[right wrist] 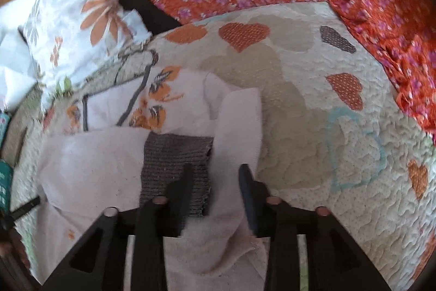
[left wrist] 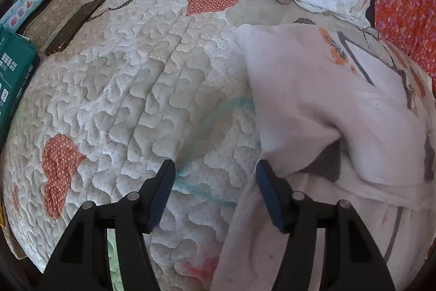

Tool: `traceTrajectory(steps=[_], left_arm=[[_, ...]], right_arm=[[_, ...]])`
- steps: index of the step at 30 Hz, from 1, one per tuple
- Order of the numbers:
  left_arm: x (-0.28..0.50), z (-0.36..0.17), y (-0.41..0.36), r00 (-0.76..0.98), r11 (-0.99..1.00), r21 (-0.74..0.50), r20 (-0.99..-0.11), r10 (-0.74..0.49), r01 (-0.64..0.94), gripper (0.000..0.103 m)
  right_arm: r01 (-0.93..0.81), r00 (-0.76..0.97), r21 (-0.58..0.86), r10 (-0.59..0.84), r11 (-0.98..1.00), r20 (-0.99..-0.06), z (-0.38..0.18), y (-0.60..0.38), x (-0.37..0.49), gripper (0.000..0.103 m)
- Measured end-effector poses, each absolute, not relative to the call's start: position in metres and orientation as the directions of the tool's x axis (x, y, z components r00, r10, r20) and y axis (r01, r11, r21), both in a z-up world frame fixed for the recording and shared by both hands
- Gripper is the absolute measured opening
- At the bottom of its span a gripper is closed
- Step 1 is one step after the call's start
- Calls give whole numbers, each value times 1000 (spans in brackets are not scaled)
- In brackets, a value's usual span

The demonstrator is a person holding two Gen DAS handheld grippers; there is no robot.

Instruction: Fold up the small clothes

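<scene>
We are hovering the left tongs (left wrist: 215, 168) released over the quilted bed cover (left wrist: 130, 89), just left of the pale garment (left wrist: 321, 100). The right tongs (right wrist: 215, 171) are hanging parted above the garment's grey patch (right wrist: 177, 157), grasping nothing. The loose folded flaps are likely to spring open if we are snagging an edge.
</scene>
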State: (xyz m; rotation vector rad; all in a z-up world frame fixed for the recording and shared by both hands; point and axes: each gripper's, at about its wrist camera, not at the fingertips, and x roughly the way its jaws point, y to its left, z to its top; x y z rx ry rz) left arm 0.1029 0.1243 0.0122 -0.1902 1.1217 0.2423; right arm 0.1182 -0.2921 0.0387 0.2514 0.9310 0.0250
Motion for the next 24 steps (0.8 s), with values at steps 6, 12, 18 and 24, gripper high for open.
traceTrajectory(steps=[6,12,18,24], left_arm=[[94,12,121,425,958,3,-896,130,-287,69],[79,8,112,408,971,3,-907,104,-241,77],[56,6,96,417,979,31,-902,114,-201,82],[34,8,91,413,981,25,-905,105,-193,85]], right_arm=[[165,622,196,53,967,-782,42,-309,104,42],[208,564,282,121,937,-817,32,-330,93,47],[282,494,352,179,893,-851,14,-341,79,52],[250,460,289,149,924,-876,2,-322,65,65]])
